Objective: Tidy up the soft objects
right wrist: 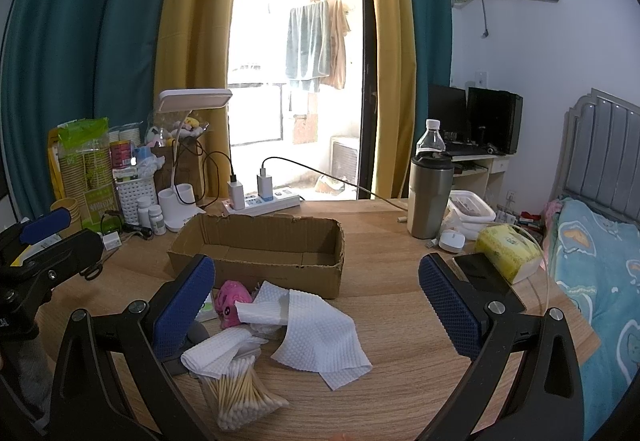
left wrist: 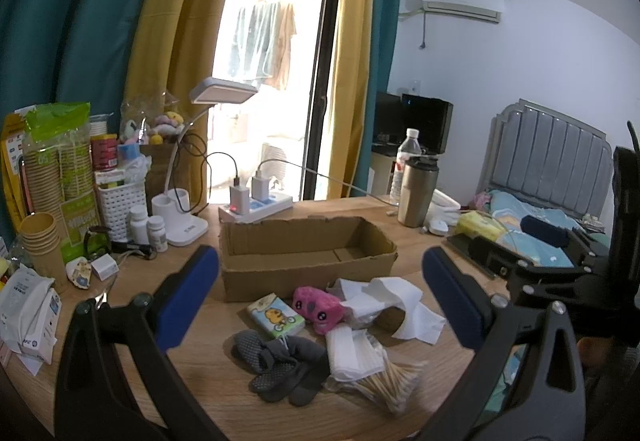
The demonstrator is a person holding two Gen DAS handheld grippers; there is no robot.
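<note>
Nearest me, the grey socks [left wrist: 286, 369] lay just short of my left gripper [left wrist: 320, 297], spread wide and empty like my right gripper [right wrist: 316, 305], with the pink plush [left wrist: 318, 307] beyond them, just before the empty cardboard box [left wrist: 308, 273].

You have one cardboard box [left wrist: 308, 261], one pink plush toy [left wrist: 316, 307], one tissue pack [left wrist: 276, 315] and two grey socks [left wrist: 280, 365]. One bag of cotton swabs [right wrist: 240, 397] lies nearby. Two white pill bottles [left wrist: 148, 227] stand beside one desk lamp [left wrist: 188, 201].

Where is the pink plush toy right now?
The pink plush toy lies on the table in front of the cardboard box, between the tissue pack and crumpled paper towels.
</note>
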